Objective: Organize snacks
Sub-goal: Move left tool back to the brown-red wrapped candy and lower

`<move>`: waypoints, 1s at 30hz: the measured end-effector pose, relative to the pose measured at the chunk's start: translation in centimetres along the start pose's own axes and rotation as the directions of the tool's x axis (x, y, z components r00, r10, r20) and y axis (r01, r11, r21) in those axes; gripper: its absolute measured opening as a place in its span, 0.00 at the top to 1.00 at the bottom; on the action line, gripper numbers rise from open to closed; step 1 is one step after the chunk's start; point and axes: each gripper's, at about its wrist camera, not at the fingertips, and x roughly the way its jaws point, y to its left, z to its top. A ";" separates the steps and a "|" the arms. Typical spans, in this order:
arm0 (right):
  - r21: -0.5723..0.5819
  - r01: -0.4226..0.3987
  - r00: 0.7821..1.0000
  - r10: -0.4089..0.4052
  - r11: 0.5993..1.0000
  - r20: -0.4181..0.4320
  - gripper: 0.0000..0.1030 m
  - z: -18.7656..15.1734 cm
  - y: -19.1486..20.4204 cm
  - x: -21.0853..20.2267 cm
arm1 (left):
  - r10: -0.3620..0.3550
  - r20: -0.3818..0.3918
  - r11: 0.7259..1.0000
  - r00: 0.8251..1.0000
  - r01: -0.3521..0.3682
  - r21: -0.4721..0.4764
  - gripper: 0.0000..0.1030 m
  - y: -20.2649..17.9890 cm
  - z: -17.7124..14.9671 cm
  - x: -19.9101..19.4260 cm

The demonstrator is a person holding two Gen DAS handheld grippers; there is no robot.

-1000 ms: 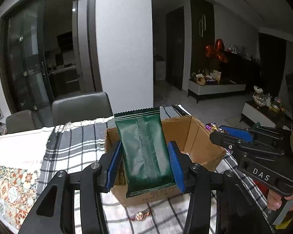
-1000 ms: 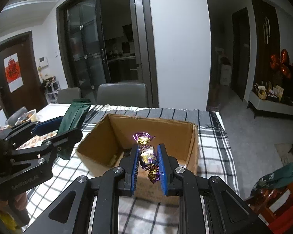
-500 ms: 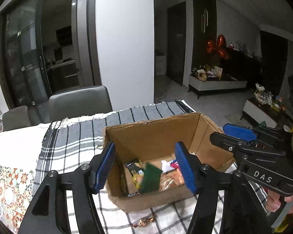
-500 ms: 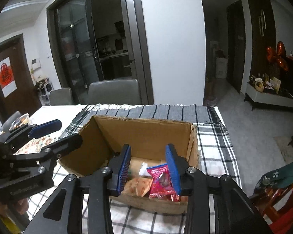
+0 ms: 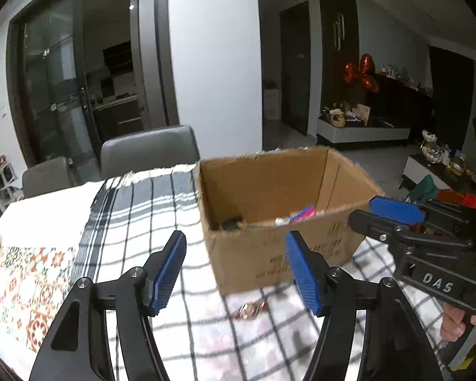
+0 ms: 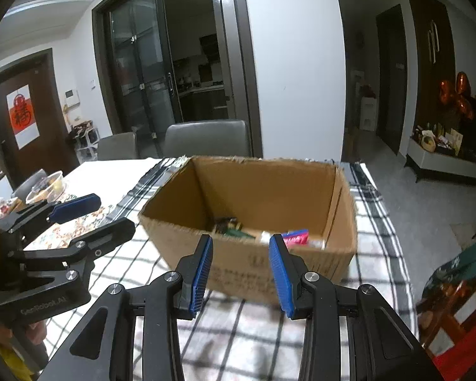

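My left tongs (image 5: 234,271) stand spread with nothing between the pads; the jaws have just been opening. My right tongs (image 6: 240,273) are also spread and empty, jaws likewise just opened. Both sit on the near side of the cardboard box (image 6: 257,190), which stands on the checked cloth (image 5: 149,203) over the bench. In the box I see a pink packet (image 6: 296,237) near its front wall and dark green packets (image 6: 230,227) left of it. One wrapped candy (image 5: 250,308) lies on the cloth just in front of the box, between the left pads in that view.
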 end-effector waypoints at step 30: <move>0.091 0.015 0.970 0.007 0.996 -0.245 0.63 -8.7 1.2 7.4 | -0.151 -0.253 0.975 0.956 0.186 0.124 0.52 -0.3 -8.7 10.2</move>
